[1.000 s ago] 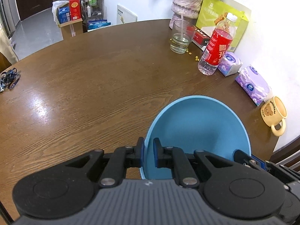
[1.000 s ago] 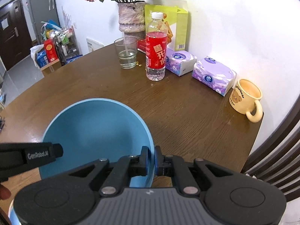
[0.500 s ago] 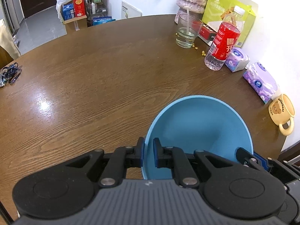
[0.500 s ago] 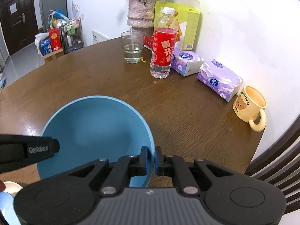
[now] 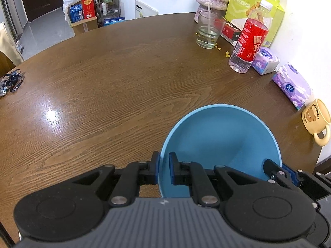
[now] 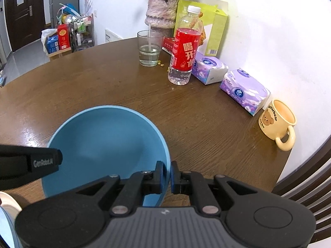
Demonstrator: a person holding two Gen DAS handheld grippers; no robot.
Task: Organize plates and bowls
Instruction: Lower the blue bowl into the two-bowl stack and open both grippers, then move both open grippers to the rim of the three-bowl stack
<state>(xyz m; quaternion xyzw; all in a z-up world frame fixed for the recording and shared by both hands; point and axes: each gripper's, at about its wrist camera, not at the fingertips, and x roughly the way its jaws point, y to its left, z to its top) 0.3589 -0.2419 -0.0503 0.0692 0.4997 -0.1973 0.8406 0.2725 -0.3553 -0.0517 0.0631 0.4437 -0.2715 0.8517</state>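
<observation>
1. While both grippers clamp the blue bowl (image 5: 223,140), it sits low over the near right part of the wooden table (image 5: 103,82); contact with the tabletop cannot be confirmed.
2. Left gripper (image 5: 163,170): fingers clamped on the bowl's left rim.
3. Right gripper (image 6: 168,175): fingers clamped on the bowl's right rim.
4. Beyond and left of the bowl, the tabletop is bare up to its curved far edge.
5. Beyond and right of the bowl, along the wall, stand a glass (image 6: 150,48) holding some water and a straw, a bottle (image 6: 185,47), two tissue packs (image 6: 244,90) and an empty mug (image 6: 276,121).
6. Bowl interior: empty.
7. Bowl opening faces up, tipped slightly toward the cameras; it is round, with no long axis.
</observation>
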